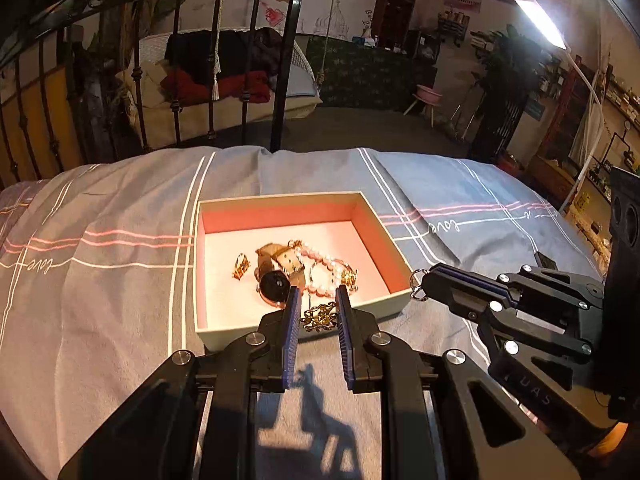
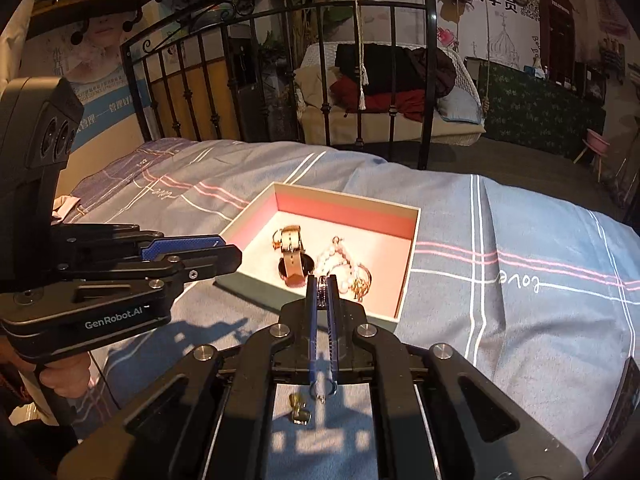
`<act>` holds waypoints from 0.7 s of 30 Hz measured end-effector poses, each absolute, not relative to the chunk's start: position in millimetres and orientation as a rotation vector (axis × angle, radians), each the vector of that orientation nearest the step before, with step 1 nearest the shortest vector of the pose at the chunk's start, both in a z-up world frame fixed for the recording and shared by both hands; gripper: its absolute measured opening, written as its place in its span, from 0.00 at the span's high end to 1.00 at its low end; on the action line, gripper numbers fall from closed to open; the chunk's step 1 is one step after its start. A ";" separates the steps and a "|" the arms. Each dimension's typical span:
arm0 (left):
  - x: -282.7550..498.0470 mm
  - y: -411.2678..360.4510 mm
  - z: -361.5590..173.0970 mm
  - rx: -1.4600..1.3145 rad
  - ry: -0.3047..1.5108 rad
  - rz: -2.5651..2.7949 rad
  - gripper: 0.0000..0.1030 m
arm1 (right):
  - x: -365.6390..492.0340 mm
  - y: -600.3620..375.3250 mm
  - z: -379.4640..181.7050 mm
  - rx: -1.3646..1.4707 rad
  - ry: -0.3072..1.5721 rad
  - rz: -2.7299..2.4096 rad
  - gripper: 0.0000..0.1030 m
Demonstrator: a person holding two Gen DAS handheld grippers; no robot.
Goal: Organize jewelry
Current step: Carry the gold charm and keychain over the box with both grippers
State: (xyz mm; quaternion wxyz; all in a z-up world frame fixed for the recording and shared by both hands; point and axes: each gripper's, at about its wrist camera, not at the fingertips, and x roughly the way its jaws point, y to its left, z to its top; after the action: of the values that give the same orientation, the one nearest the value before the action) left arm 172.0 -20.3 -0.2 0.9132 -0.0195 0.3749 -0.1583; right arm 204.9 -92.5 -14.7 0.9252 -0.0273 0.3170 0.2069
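Observation:
A shallow cream box with pink lining (image 1: 280,212) (image 2: 344,216) lies on the bed. Inside are a watch with a tan strap (image 1: 276,276) (image 2: 290,256), a pearl bracelet (image 1: 326,264) (image 2: 340,264), a small gold brooch (image 1: 241,267) and a gold chain (image 1: 320,316). My left gripper (image 1: 318,300) is open, hovering over the box's near edge above the gold chain. My right gripper (image 2: 321,284) (image 1: 426,280) is shut on a thin silver bracelet (image 1: 418,285) whose end dangles below the fingers (image 2: 320,396), at the box's near right corner.
The grey-blue bedspread (image 1: 100,280) with white and pink stripes covers the bed. A black iron bed frame (image 1: 256,60) stands behind. A small gold piece (image 2: 300,412) lies on the cloth below my right gripper. A lit floor lamp (image 1: 540,20) stands at the right.

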 end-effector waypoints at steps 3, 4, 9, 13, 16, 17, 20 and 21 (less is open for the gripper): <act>195.5 -22.9 17.6 -0.045 0.747 -0.319 0.83 | 223.7 -87.5 -2.0 -0.050 0.626 0.418 0.95; 203.1 -23.8 22.1 -0.050 0.742 -0.316 0.83 | 230.4 -86.4 0.9 -0.047 0.622 0.416 0.95; 239.0 -23.3 27.0 -0.082 0.763 -0.296 0.83 | 258.8 -81.3 -2.1 -0.045 0.629 0.392 0.95; 257.5 -23.6 12.1 -0.082 0.801 -0.270 0.83 | 276.2 -78.3 -20.1 -0.040 0.670 0.382 0.95; 268.8 -24.4 -2.1 -0.080 0.845 -0.265 0.83 | 284.8 -79.6 -35.1 -0.022 0.700 0.377 0.95; 271.1 -25.0 -6.2 -0.075 0.855 -0.264 0.83 | 287.5 -80.5 -39.4 -0.016 0.709 0.374 0.95; 274.1 -24.5 -15.6 -0.075 0.877 -0.263 0.83 | 292.9 -80.3 -48.6 -0.011 0.731 0.369 0.95; 275.3 -24.5 -16.7 -0.077 0.882 -0.263 0.83 | 294.8 -80.7 -51.3 -0.008 0.738 0.368 0.95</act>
State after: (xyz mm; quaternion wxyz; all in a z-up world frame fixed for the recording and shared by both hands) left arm 275.3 -24.5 -16.7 0.8952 -0.0370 0.4256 -0.1270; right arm 294.8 -80.7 -51.3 0.9162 -0.0040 0.3586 0.1787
